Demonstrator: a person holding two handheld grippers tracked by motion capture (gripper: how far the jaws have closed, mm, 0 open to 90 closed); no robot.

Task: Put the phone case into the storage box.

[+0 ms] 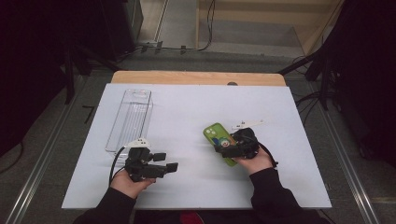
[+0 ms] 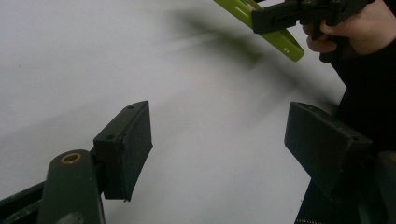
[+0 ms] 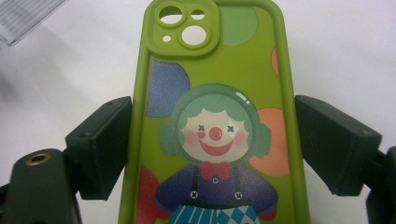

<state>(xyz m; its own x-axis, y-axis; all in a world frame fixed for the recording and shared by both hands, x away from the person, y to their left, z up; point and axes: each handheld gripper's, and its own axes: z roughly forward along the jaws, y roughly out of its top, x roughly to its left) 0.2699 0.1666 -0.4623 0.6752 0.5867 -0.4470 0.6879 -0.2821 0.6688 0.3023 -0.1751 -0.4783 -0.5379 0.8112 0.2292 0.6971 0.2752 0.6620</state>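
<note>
1. White surface (image 1: pixel 187 112) on a wooden top, dark room around it.
2. Clear plastic box (image 1: pixel 130 119) lies at the left, its near end just beside the left gripper (image 1: pixel 166 162).
3. Left gripper: fingers (image 2: pixel 126 144) spread, nothing between them, above bare surface.
4. Right gripper (image 1: pixel 223 145): fingers (image 3: pixel 100 144) pinch the long edges of the green phone case (image 3: pixel 212 116), clown print up, right of centre.
5. Small white piece (image 1: pixel 246 124) lies just beyond.
</note>
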